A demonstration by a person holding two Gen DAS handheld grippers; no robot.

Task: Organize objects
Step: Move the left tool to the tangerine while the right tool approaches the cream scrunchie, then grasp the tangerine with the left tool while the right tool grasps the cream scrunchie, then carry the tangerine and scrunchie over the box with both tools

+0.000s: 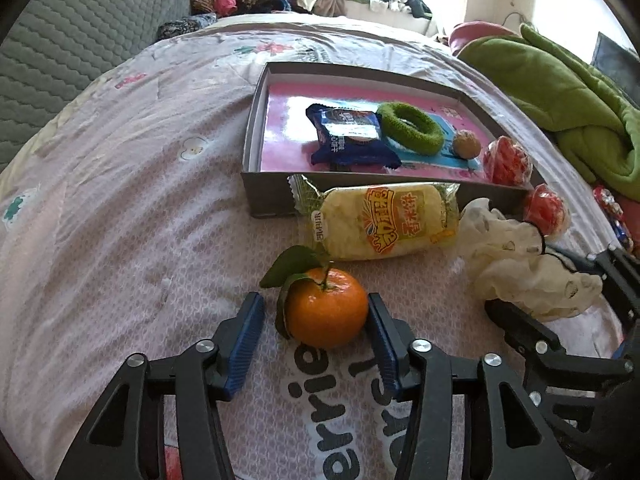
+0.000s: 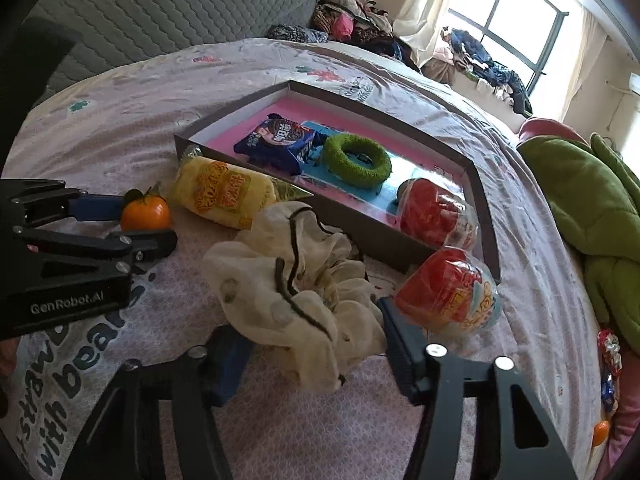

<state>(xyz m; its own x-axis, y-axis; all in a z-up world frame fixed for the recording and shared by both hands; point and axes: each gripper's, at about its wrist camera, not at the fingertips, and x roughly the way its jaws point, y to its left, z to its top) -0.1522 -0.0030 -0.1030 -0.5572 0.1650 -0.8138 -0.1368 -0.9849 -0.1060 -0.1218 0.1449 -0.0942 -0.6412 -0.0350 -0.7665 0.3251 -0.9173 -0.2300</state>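
Note:
An orange mandarin (image 1: 326,312) with leaves lies on the bed between the fingers of my left gripper (image 1: 316,308), which is open around it; the right pad touches it, the left pad stands apart. It also shows in the right wrist view (image 2: 145,213). My right gripper (image 2: 312,328) is open around a cream scrunchie (image 2: 296,296). A grey box (image 1: 264,196) holds a blue cookie pack (image 1: 348,136), a green hair ring (image 1: 412,128), a walnut (image 1: 466,144) and a red wrapped ball (image 1: 506,160). A yellow snack pack (image 1: 384,220) lies before the box.
A second red wrapped ball (image 2: 448,292) lies outside the box by my right gripper. A green blanket (image 2: 592,208) is heaped at the right. A grey quilted headboard (image 1: 80,40) stands at the back left. Clothes pile up near the window.

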